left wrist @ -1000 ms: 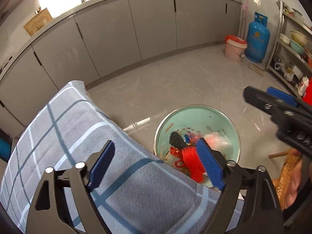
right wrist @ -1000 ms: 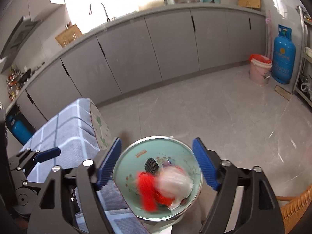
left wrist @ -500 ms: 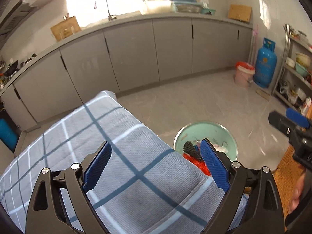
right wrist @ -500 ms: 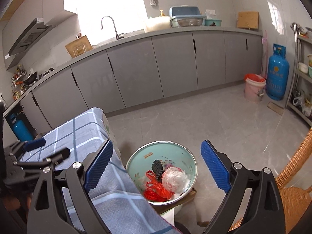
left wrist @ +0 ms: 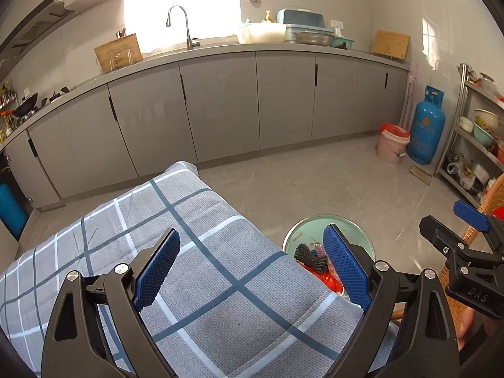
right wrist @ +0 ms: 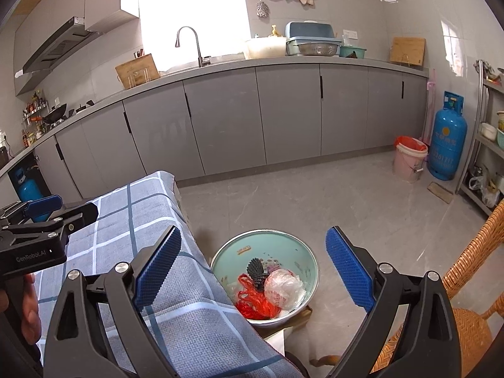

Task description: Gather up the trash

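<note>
A pale green metal basin [right wrist: 299, 255] sits low beside the table and holds a red mesh bag [right wrist: 255, 299], a crumpled clear plastic bag [right wrist: 283, 286] and a black net piece [right wrist: 255, 269]. It also shows in the left wrist view [left wrist: 305, 231]. My left gripper [left wrist: 252, 271] is open and empty above the checked tablecloth [left wrist: 201, 283]. My right gripper [right wrist: 253, 271] is open and empty, raised above the basin. Each gripper shows in the other's view, the right one [left wrist: 466, 230] and the left one [right wrist: 47, 211].
Grey kitchen cabinets [right wrist: 283, 113] run along the back wall. A pink bucket with a red liner [right wrist: 409, 157] and a blue gas cylinder [right wrist: 449, 138] stand at the right. A wicker chair [right wrist: 466, 283] is at my right. A metal shelf rack [left wrist: 472, 145] stands far right.
Both grippers have risen and tilted up, so more of the kitchen shows. The trash that was blurred in motion over the basin now lies still in it. Both grippers stay open.
</note>
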The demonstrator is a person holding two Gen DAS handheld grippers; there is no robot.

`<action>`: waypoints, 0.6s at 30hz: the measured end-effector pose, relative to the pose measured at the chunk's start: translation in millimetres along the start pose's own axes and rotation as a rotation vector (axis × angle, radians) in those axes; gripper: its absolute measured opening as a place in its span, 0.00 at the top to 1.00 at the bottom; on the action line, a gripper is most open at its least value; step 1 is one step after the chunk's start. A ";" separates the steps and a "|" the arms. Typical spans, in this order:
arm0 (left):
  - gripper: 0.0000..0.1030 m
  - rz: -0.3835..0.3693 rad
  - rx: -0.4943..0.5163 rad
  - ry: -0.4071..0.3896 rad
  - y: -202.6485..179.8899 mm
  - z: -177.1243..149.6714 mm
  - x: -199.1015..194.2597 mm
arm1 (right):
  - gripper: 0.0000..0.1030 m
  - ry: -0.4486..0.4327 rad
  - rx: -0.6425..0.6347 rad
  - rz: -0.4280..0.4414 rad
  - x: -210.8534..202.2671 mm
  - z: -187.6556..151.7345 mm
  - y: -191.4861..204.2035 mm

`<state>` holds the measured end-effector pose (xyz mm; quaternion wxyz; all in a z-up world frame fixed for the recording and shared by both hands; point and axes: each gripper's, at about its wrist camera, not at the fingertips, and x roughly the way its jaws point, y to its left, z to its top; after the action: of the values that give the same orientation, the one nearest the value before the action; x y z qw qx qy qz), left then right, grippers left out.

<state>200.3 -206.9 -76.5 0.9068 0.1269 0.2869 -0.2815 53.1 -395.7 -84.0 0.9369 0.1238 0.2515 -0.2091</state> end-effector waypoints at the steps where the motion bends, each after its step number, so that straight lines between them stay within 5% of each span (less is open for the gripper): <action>1: 0.12 -0.001 -0.003 -0.003 1.3 0.1 -1.6 | 0.10 -0.001 -0.001 0.000 -0.6 0.2 0.6; 18: 0.12 -0.009 -0.025 -0.024 12.7 -1.8 -11.6 | 0.10 -0.011 -0.031 -0.002 -7.6 4.0 14.6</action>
<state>199.1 -190.8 -70.3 0.9104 0.1107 0.2803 -0.2835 55.4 -381.6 -74.8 0.9398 0.1079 0.2496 -0.2068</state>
